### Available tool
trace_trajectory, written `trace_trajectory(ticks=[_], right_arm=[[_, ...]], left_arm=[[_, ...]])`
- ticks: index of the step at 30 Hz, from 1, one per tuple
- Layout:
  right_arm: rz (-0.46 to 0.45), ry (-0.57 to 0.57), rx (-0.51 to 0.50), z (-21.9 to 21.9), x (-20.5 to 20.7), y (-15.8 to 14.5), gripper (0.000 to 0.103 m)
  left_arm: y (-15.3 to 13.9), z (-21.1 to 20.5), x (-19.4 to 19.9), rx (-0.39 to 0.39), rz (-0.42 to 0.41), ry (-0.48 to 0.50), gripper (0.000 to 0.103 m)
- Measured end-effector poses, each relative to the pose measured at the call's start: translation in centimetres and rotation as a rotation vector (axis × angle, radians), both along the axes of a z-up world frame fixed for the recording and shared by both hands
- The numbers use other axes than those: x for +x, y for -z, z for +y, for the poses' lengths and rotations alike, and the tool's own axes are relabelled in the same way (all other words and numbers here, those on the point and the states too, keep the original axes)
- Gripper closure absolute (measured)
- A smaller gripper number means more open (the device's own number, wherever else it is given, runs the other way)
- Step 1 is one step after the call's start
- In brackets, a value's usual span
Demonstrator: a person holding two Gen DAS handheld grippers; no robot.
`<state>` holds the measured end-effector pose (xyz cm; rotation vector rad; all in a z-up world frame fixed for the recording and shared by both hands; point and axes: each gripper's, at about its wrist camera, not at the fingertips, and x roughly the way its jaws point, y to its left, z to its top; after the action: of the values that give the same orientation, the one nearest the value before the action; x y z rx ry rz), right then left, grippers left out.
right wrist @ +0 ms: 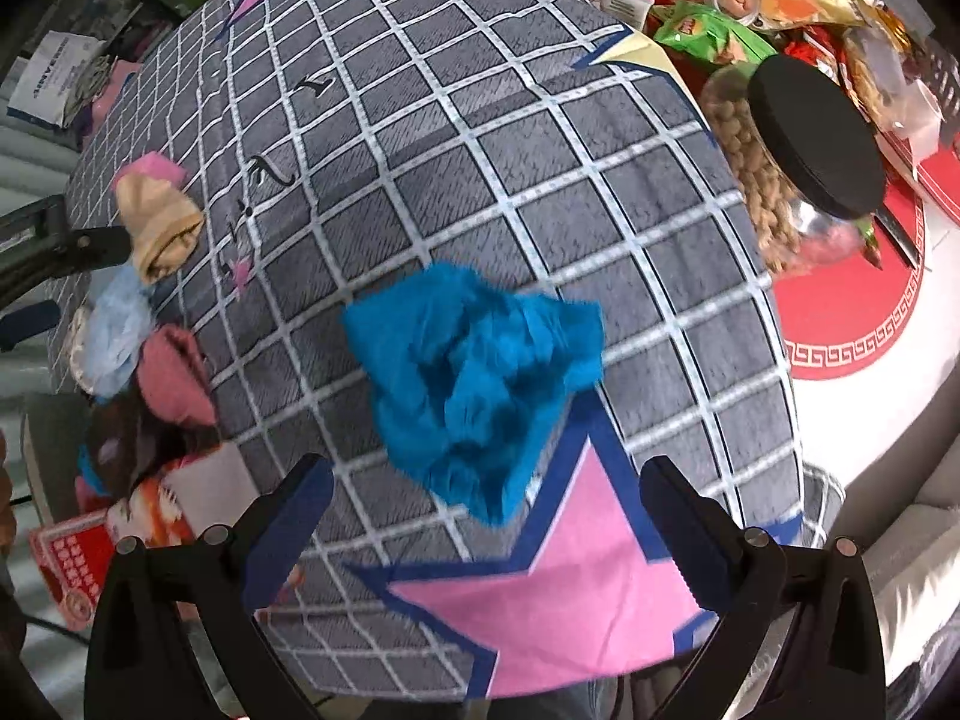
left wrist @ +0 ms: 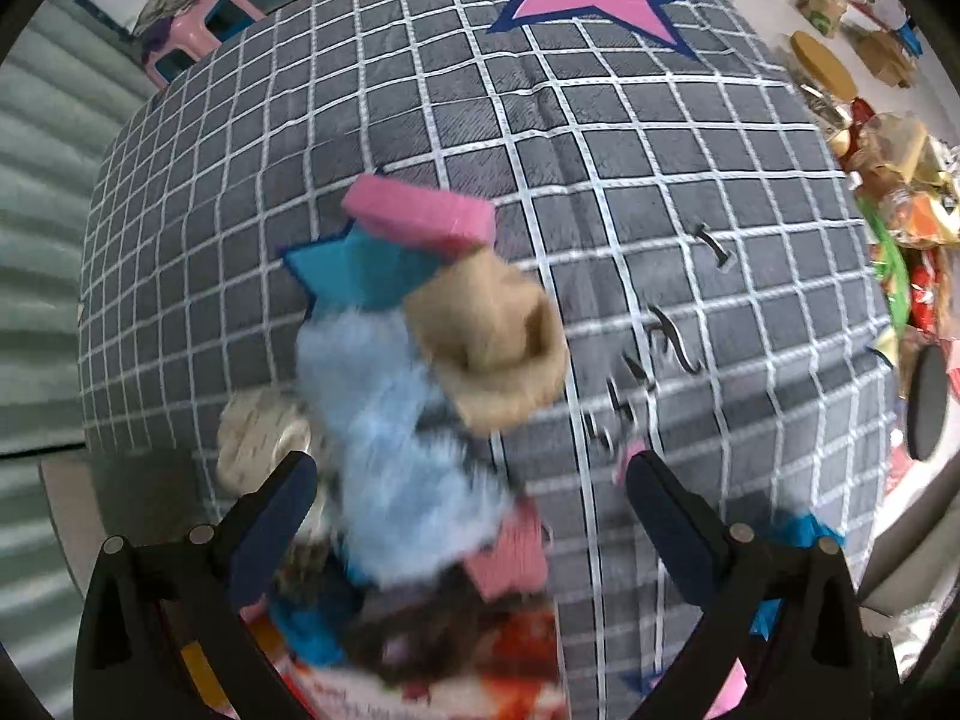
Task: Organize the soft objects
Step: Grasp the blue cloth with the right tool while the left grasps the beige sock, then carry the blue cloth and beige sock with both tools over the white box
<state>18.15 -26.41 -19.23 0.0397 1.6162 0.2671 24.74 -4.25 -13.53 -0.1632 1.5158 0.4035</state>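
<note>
Both tongs, left (left wrist: 468, 516) and right (right wrist: 486, 516), gape wide, holding nothing. The blue cloth (right wrist: 474, 384) looks light and limp (crumpled, no stiffness); a raised fold near its middle seems the best pinch.

A: Left wrist view looks steeply down from close above the grid-patterned cloth (left wrist: 600, 120); pile of soft items (left wrist: 414, 408) fills lower centre, blurred.

B: Right wrist view, same cloth (right wrist: 480, 150), also close and angled down; blue cloth (right wrist: 480, 384) at centre.

A: Shared?

B: Yes. The pile sits at left edge of the right view (right wrist: 144, 312); the tan item (left wrist: 492, 348) appears in both (right wrist: 159, 228).
</note>
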Motion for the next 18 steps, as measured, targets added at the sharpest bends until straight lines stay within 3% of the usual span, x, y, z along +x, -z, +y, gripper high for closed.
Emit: trace_trajectory(ticks=[3, 8, 14, 16, 18], right_arm=[[-0.009, -0.002, -0.004, 0.2, 0.9, 0.9, 0.000], [-0.013, -0.042, -0.021, 0.8, 1.9, 2.5, 0.000], [-0.003, -0.094, -0.044, 1.8, 2.3, 3.9, 0.000], [-0.011, -0.118, -0.052, 2.3, 2.0, 4.2, 0.007], [-0.037, -0.153, -0.074, 3.2, 1.5, 4.0, 0.028]], left_arm=[[1.6, 0.2, 1.3, 0.043, 0.013, 0.015, 0.000], [4.8, 0.1, 2.7, 0.038, 0.067, 0.034, 0.001], [7.4, 0.1, 3.7, 0.035, 0.110, 0.026, 0.015], [8.7, -0.3, 4.9, -0.004, 0.123, 0.038, 0.031], [8.9, -0.3, 5.4, -0.016, 0.112, 0.055, 0.044]])
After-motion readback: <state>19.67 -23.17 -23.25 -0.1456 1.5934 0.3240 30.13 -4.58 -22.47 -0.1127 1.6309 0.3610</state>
